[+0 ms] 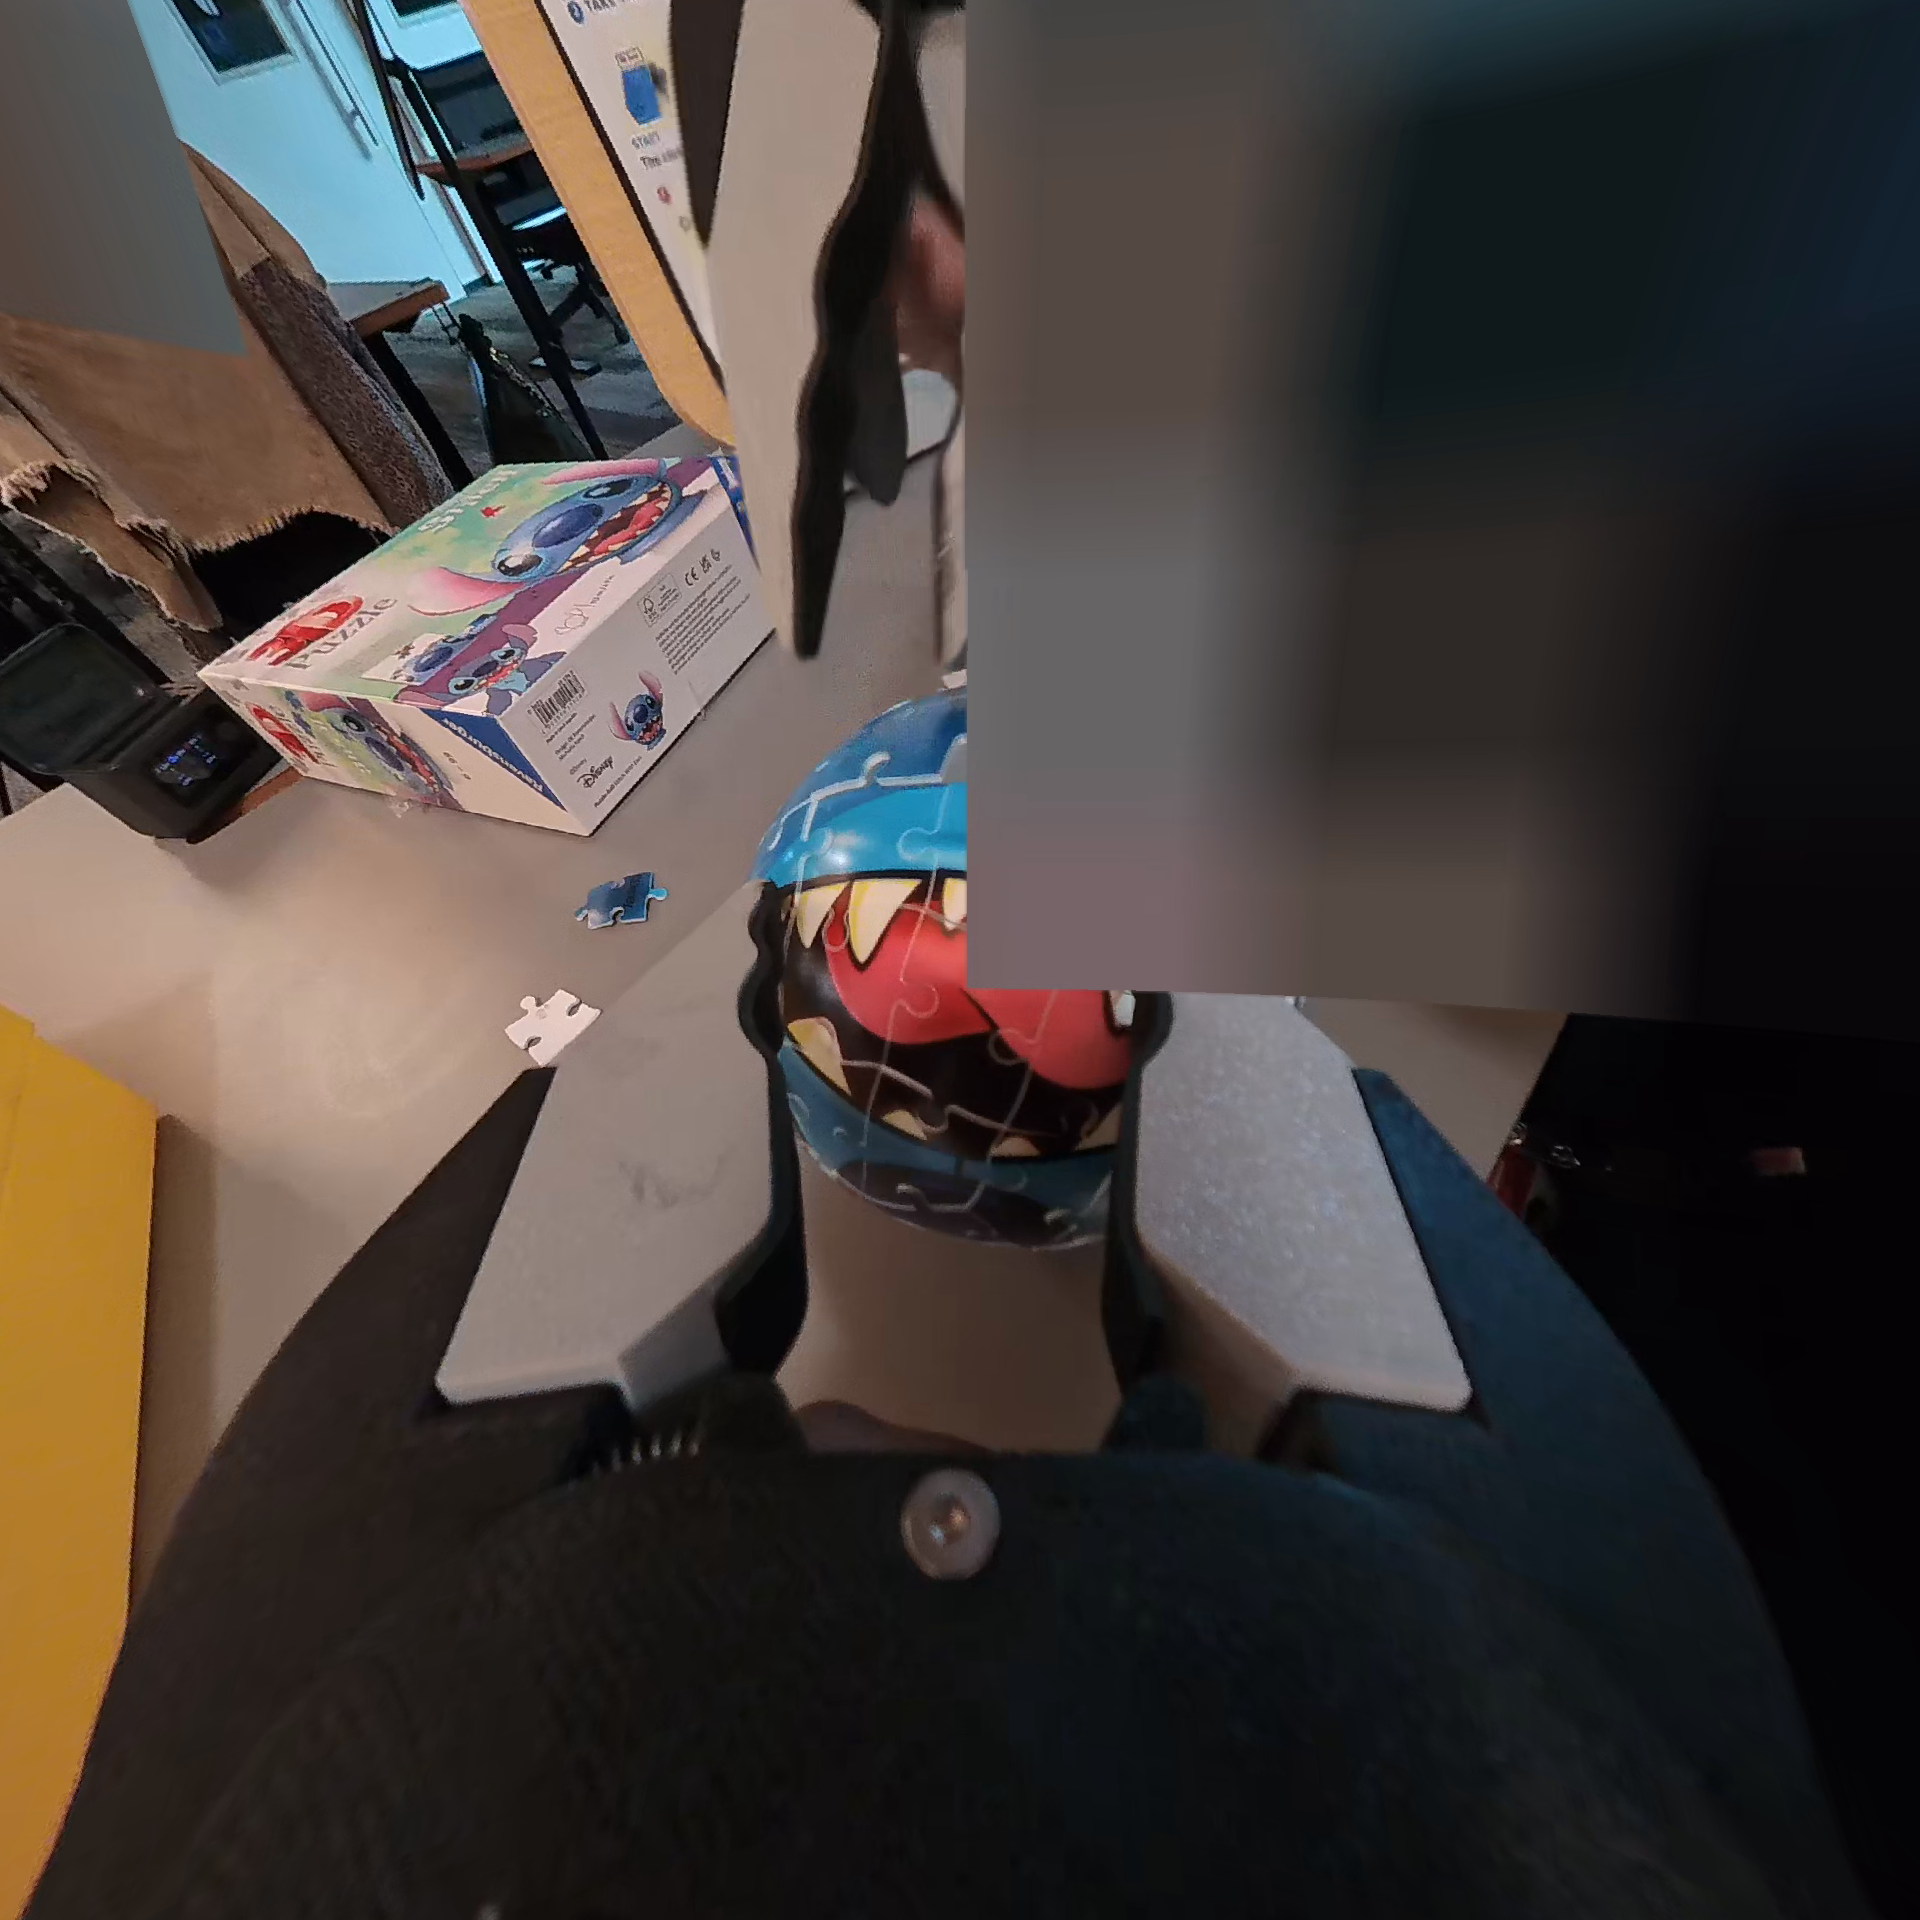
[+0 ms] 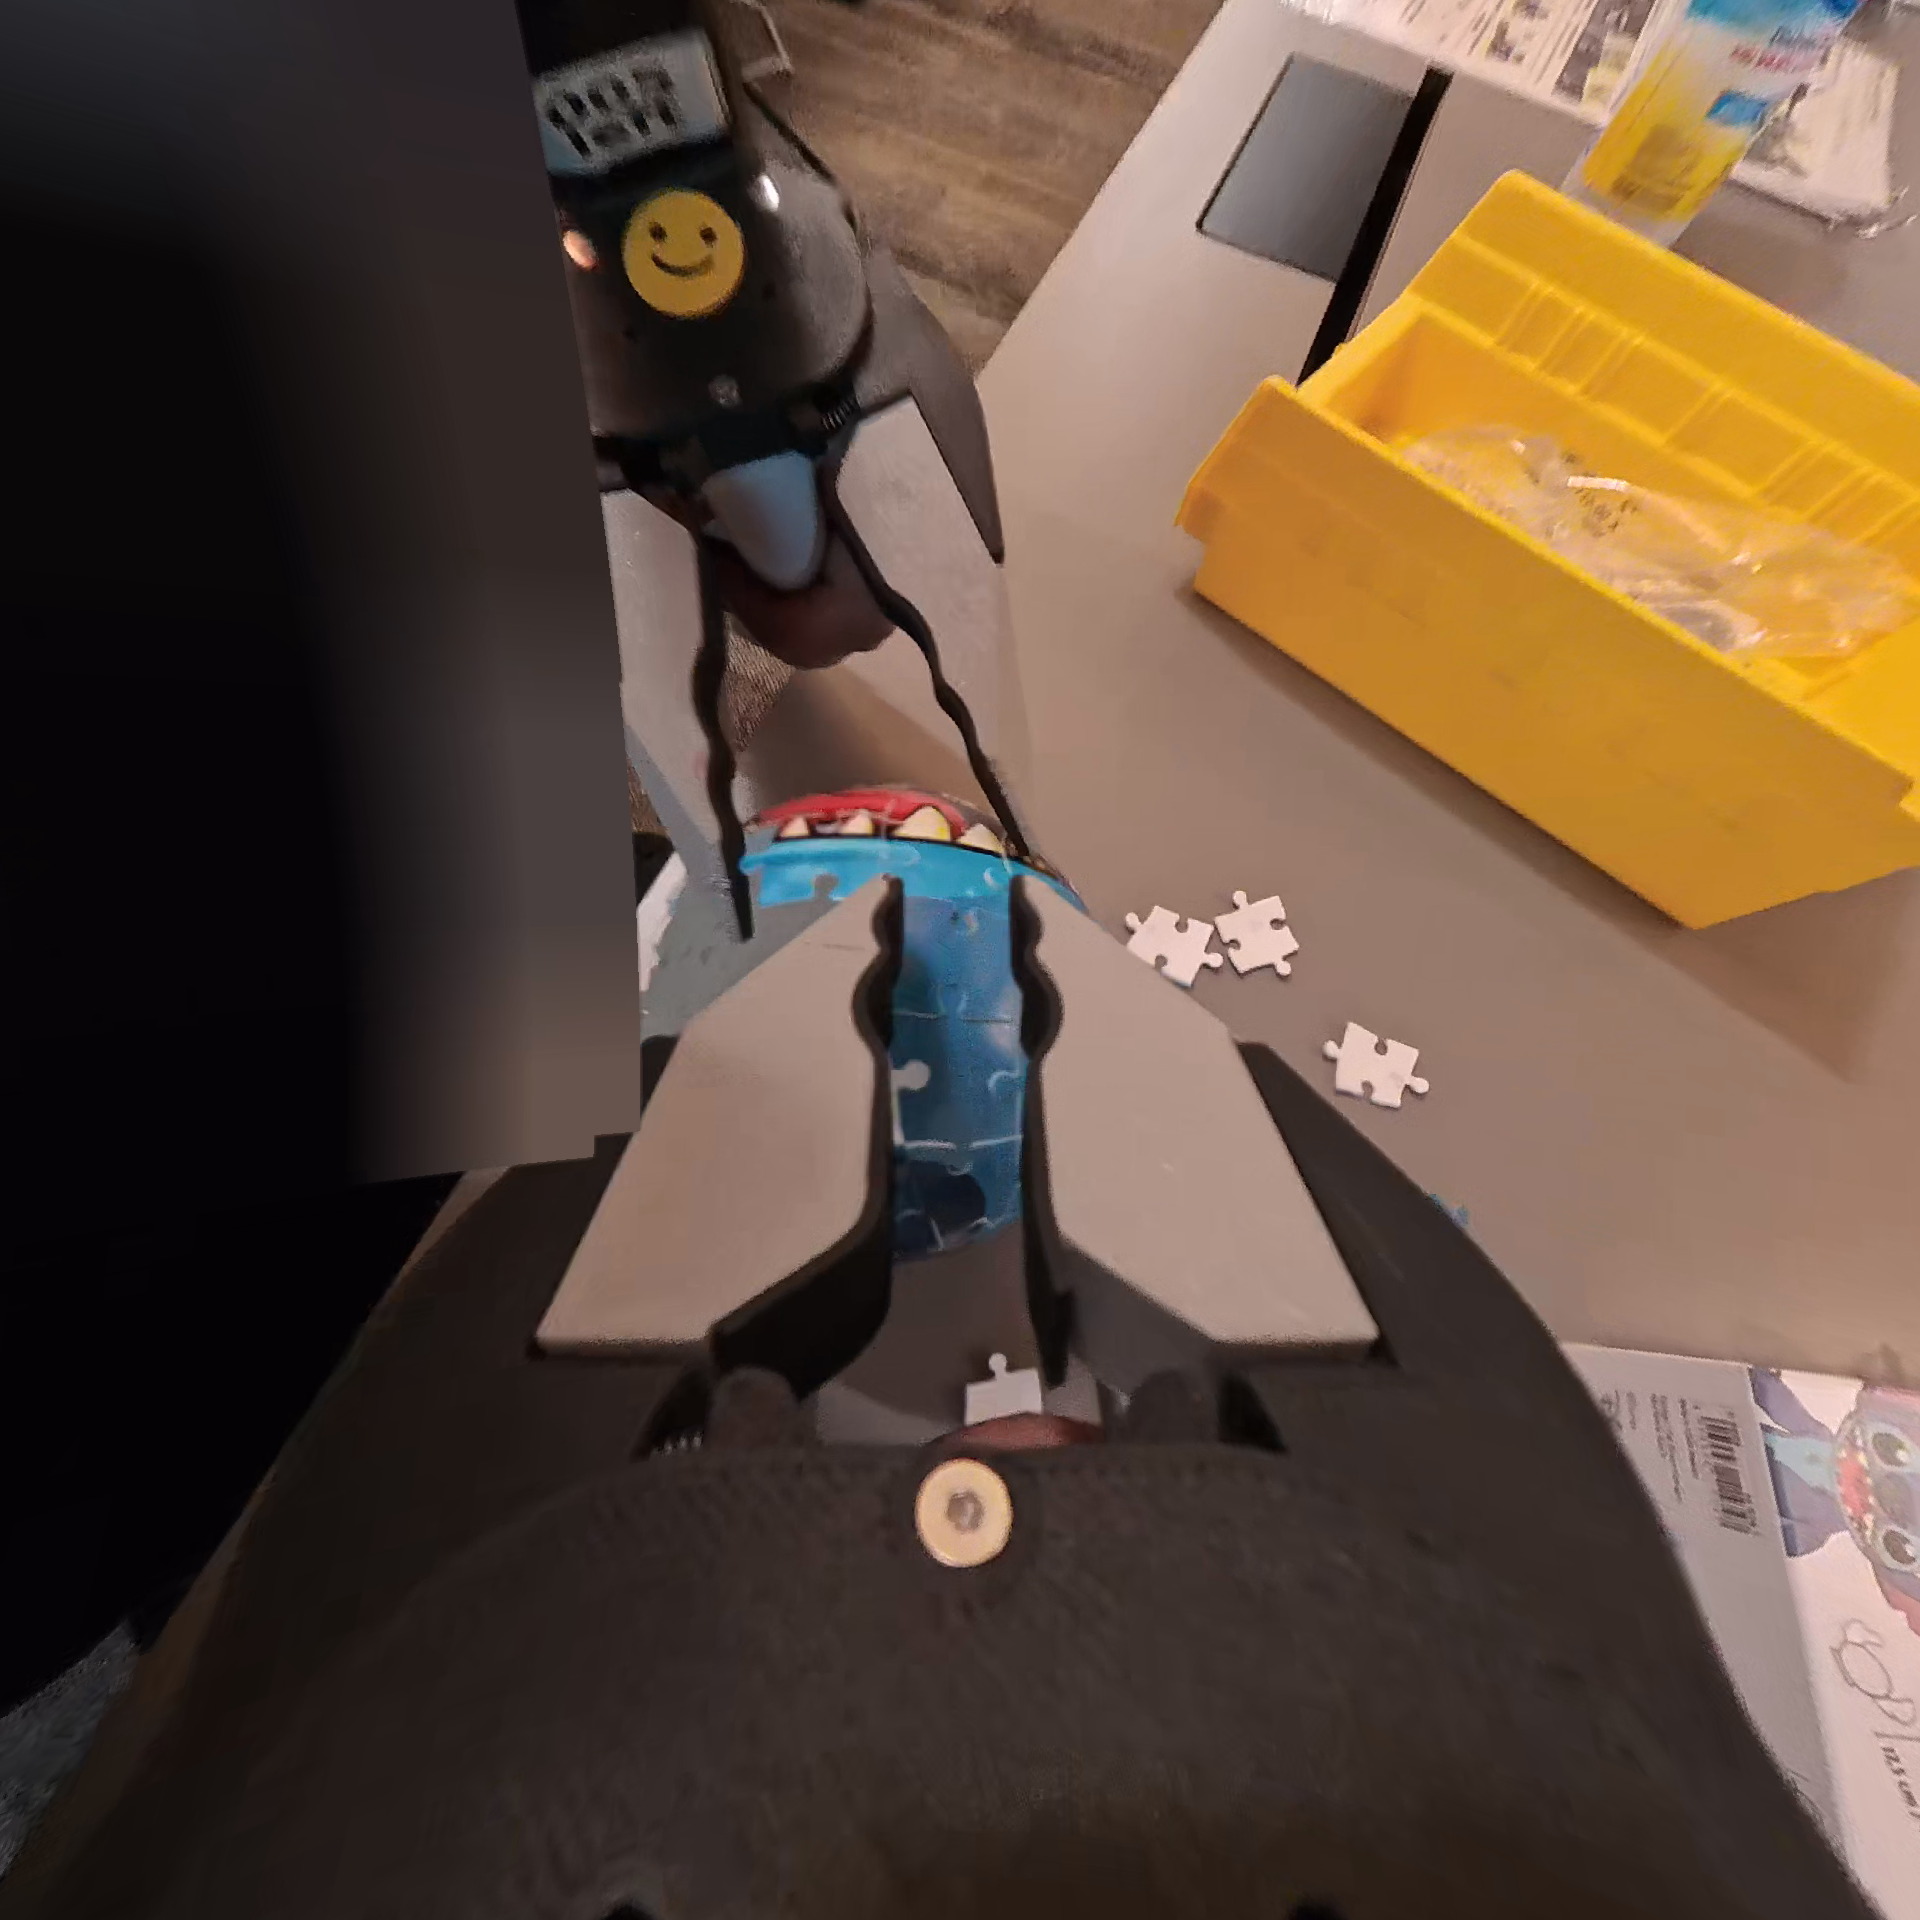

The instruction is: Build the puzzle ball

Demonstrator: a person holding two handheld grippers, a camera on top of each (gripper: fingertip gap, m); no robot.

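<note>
The puzzle ball [image 1: 935, 1039], blue with a red mouth and white teeth, sits between the fingers of my left gripper [image 1: 956, 1008], which is shut on its sides. In the right wrist view the ball [image 2: 831, 868] is held just above the grey table by the left gripper [image 2: 873, 862], which carries a yellow smiley sticker. My right gripper [image 2: 953, 888] hovers over the ball's blue side, jaws a narrow gap apart, with nothing seen in them. It comes in from above in the left wrist view [image 1: 831, 582]. A large blurred patch hides part of the ball.
Loose pieces lie on the grey table [image 1: 312, 935]: a blue one [image 1: 621, 899], a white one [image 1: 551, 1023], and several white ones [image 2: 1257, 932] right of the ball. The puzzle box [image 1: 488, 644] lies at the back left. A yellow bin [image 2: 1507, 644] holds a plastic bag. Spacing between my two grippers at the tips: around 4 centimeters.
</note>
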